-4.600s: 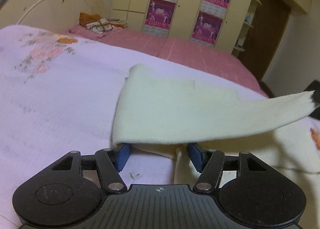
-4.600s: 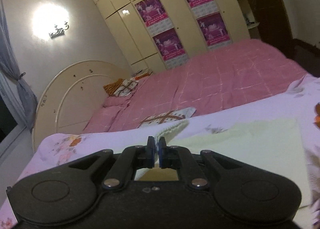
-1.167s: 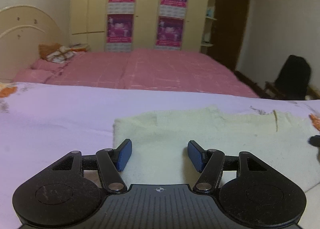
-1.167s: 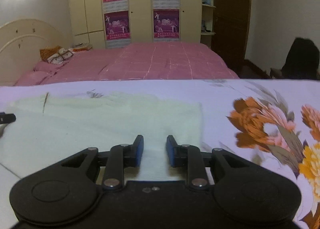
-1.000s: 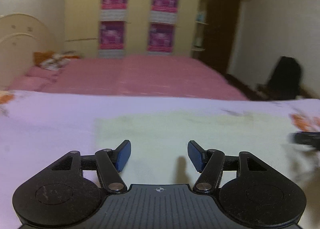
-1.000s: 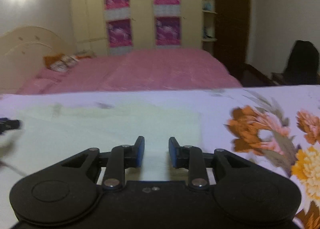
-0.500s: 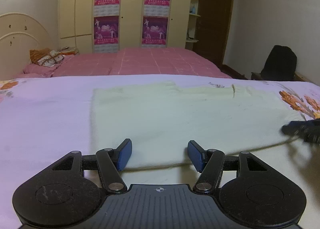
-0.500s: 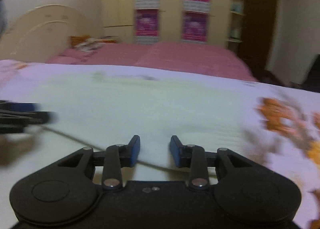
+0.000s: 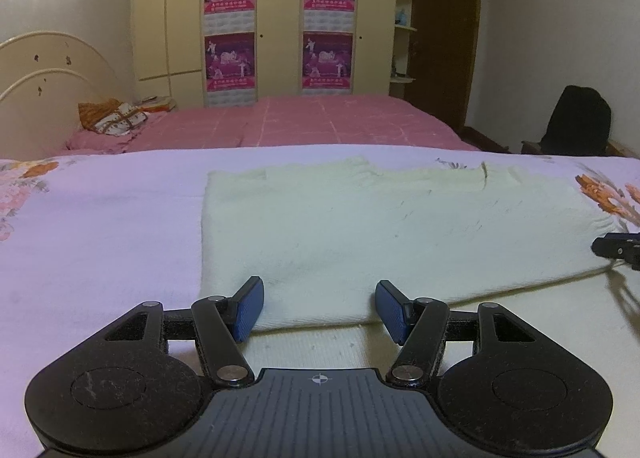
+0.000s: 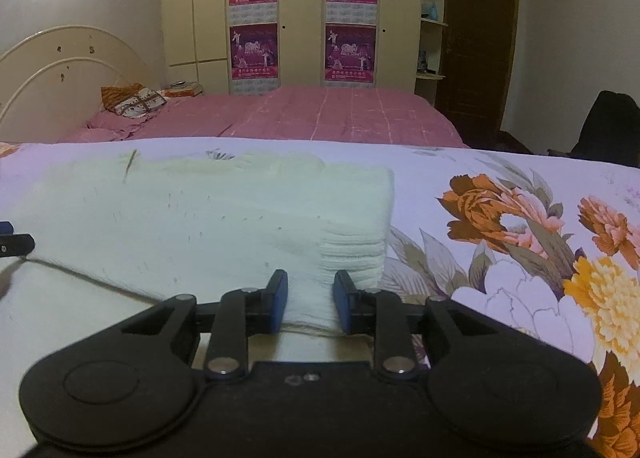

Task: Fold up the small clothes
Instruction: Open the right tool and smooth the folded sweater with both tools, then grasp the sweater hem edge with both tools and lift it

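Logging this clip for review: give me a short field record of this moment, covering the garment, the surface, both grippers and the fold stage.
garment: cream knit garment, lying flat, top layer folded over
surface: lilac floral bedspread
left gripper: open, at the near folded edge, left end
right gripper: open, at the near folded edge, right end by the ribbed hem
held: nothing
fold stage: one fold laid down, further folds not yet done
background: pink bed, wardrobe with posters

Floral lilac bedsheet (image 9: 100, 226) carries a folded cream garment (image 9: 360, 226)
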A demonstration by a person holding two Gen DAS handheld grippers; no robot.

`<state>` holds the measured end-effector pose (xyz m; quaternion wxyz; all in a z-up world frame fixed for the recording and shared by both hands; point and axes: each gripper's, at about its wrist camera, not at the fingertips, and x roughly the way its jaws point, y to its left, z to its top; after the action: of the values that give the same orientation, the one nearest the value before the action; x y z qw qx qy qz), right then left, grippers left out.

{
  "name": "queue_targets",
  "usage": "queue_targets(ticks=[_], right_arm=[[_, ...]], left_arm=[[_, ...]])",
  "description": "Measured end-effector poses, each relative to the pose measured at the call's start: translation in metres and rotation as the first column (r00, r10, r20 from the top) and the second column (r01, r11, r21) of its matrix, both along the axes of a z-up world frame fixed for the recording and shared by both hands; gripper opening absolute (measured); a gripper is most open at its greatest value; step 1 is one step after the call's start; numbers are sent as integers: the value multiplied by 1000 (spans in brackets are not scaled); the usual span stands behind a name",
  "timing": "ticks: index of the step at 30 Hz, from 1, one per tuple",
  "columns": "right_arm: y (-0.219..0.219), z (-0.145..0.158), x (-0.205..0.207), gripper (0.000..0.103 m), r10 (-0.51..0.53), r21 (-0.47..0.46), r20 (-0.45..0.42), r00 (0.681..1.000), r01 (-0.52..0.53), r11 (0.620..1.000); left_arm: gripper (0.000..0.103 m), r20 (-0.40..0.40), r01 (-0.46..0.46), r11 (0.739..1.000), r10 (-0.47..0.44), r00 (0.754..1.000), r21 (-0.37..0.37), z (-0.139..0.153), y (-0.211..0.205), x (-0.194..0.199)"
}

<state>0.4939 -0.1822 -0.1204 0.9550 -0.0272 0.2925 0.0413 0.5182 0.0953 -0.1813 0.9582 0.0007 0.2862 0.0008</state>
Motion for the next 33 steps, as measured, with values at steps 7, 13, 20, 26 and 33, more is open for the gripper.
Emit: queue_targets(ticks=[7,13,20,26,33], right_arm=[[-8,-1,3,25,34,15,1,999,-34,999],[-8,-2,6,26,66,1,4,998,-66,998],[-6,-1,8,28,125,-64,-4,992,-125,990],[12,-2,6,39,138,-208,11,990,-133,969],[-35,51,-55,70,114,-21,-34,993,-115,993]], left_arm=[[62,15,-26,1000,26,1000,10,-2,-4,-6],[63,6,-29,999,29,1000,44,0,-11,-5],[66,3,-31,997,31,1000,72,2,-14,-8],[75,-70,30,991,-21,997,133,11,-17,-9],[79,-180,109,990,-92,979,90,32,3,-114]])
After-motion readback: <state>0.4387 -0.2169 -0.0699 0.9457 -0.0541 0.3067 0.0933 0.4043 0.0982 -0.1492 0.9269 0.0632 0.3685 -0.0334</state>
